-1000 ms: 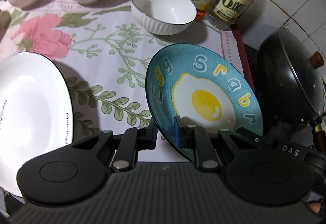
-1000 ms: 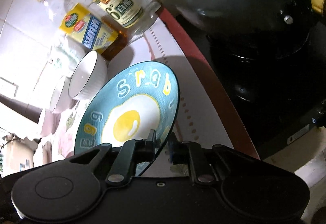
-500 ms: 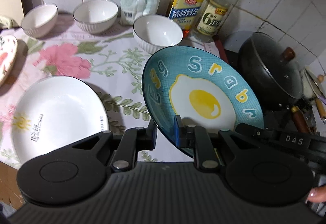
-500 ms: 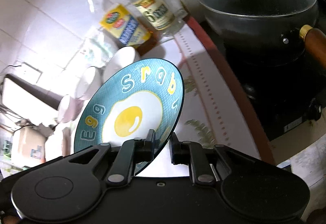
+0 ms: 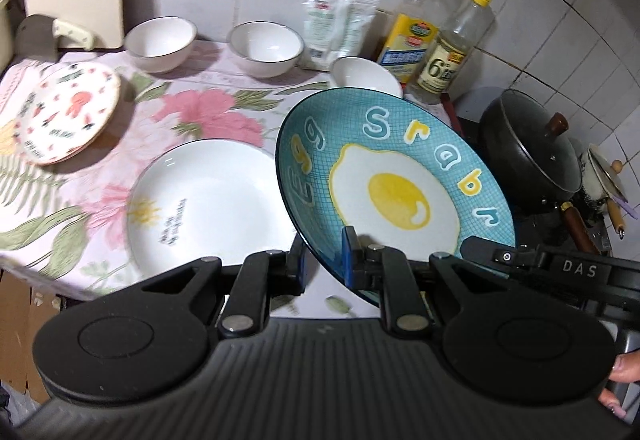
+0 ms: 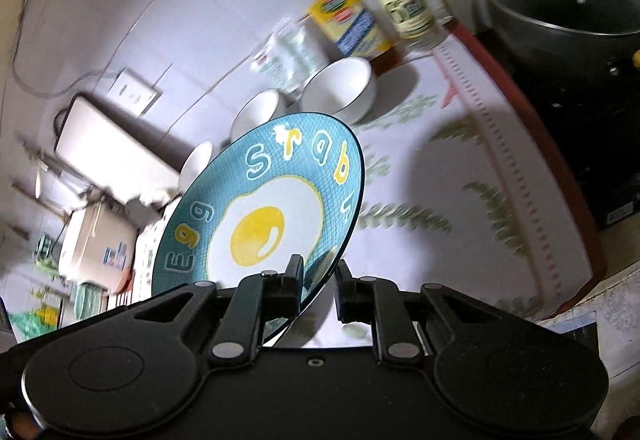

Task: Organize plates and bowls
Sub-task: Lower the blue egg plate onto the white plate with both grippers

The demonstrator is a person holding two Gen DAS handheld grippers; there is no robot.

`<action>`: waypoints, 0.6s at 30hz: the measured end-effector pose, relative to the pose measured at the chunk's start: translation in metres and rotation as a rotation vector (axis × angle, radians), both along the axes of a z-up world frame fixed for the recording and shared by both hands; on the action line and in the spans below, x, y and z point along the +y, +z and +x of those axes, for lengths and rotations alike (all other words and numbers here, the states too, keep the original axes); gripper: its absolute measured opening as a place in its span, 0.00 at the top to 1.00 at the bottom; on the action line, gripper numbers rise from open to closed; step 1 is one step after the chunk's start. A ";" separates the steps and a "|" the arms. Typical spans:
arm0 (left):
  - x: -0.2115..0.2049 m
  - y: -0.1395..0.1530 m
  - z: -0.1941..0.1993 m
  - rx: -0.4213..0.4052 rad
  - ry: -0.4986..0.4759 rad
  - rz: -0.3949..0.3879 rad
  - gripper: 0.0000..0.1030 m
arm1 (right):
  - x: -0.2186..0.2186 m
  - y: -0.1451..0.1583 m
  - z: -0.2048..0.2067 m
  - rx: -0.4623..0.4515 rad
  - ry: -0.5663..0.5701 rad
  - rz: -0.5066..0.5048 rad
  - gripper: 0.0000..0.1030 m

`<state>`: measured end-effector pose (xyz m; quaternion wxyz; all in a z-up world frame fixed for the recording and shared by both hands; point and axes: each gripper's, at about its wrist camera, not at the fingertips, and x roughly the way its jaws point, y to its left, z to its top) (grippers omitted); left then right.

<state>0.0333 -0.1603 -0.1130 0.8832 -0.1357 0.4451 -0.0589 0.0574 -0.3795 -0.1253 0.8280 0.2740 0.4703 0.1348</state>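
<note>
The left gripper (image 5: 324, 258) is clamped on the near rim of the blue egg plate (image 5: 396, 176), which hangs tilted above the desk (image 5: 208, 108). The right gripper (image 6: 318, 282) pinches the same plate (image 6: 264, 208) at its lower edge. On the flowered cloth, a white plate (image 5: 208, 200) lies at nine o'clock from the blue one, and a red-patterned plate (image 5: 68, 116) sits further toward ten. Three white bowls (image 5: 264, 48) line the wall at twelve, bottles (image 5: 416, 36) at one, a lidded black pot (image 5: 528, 156) at three.
</note>
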 end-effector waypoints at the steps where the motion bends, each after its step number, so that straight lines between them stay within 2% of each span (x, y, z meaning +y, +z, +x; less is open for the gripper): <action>1: 0.006 0.000 -0.004 0.002 0.008 -0.002 0.86 | 0.004 0.000 -0.003 0.002 0.008 0.002 0.81; 10: 0.058 -0.014 -0.029 0.006 0.065 -0.005 0.86 | 0.053 -0.005 -0.013 0.013 0.074 -0.007 0.81; 18: 0.102 -0.050 -0.030 0.038 0.086 -0.031 0.86 | 0.092 -0.037 -0.011 0.066 0.104 0.015 0.79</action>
